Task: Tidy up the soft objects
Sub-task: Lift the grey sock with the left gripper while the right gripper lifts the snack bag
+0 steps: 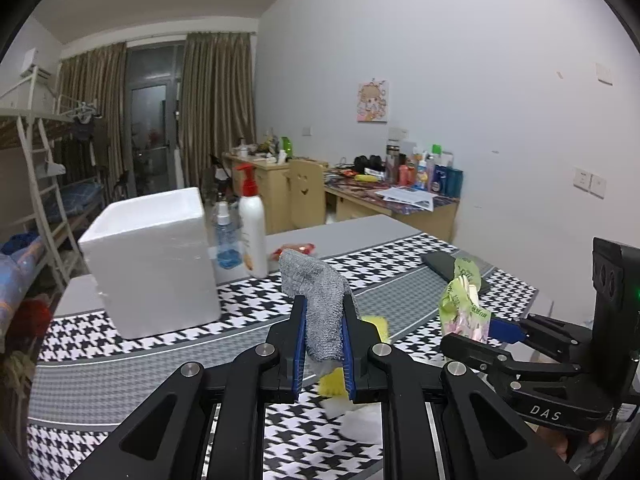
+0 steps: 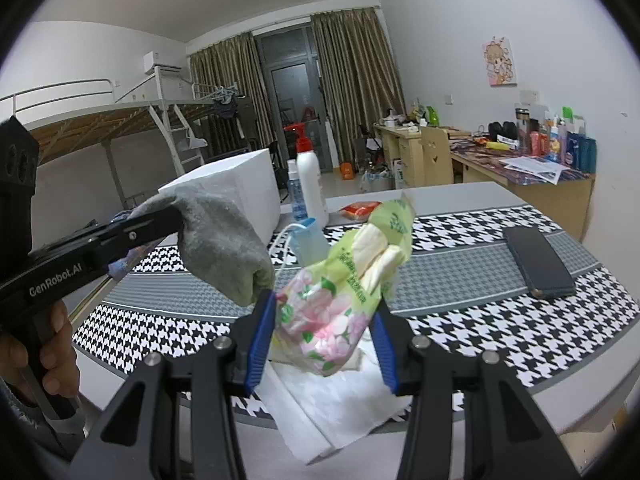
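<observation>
We hold a grey cloth (image 1: 316,300) pinched between the narrow jaws of our left gripper (image 1: 323,344), lifted above the checked table (image 1: 160,360). Our right gripper (image 2: 324,336), jaws about half apart, clamps a flowered tissue pack (image 2: 340,304), also off the table. The two grippers sit close, side by side. A white foam box (image 1: 152,260) stands beyond, left of a lotion bottle (image 1: 253,232).

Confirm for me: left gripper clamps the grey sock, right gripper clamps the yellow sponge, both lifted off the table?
Not quite. The right gripper clamps a floral tissue pack, as the right wrist view shows. The left gripper does clamp the grey sock.
</observation>
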Motion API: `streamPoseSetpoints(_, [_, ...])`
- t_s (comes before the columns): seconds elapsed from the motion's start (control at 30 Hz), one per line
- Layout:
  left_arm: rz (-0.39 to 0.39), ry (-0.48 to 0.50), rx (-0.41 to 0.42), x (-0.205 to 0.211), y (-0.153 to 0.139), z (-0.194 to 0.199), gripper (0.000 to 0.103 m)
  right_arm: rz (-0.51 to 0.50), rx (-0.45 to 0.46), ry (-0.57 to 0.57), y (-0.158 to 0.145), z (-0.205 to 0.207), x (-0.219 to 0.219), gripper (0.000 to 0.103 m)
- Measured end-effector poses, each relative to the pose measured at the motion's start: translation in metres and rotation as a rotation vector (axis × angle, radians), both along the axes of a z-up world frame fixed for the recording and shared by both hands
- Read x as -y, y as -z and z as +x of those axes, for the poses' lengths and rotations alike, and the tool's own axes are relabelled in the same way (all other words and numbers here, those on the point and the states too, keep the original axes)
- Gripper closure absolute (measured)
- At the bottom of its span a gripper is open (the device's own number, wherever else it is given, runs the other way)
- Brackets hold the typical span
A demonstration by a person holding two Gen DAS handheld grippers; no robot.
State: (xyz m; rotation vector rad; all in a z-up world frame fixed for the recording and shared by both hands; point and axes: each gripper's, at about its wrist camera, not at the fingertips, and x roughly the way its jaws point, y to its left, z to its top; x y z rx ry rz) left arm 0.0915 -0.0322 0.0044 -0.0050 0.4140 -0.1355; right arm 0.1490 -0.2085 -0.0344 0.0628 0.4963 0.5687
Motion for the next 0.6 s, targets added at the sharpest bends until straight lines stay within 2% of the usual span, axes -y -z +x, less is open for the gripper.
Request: streamPoseSetpoints(0.6, [0.011,-0.119,0.01,-0.037,0.001,-0.001,0.087,-0.023,0.038,-0.083,-0.013,0.003,-0.033,0.052])
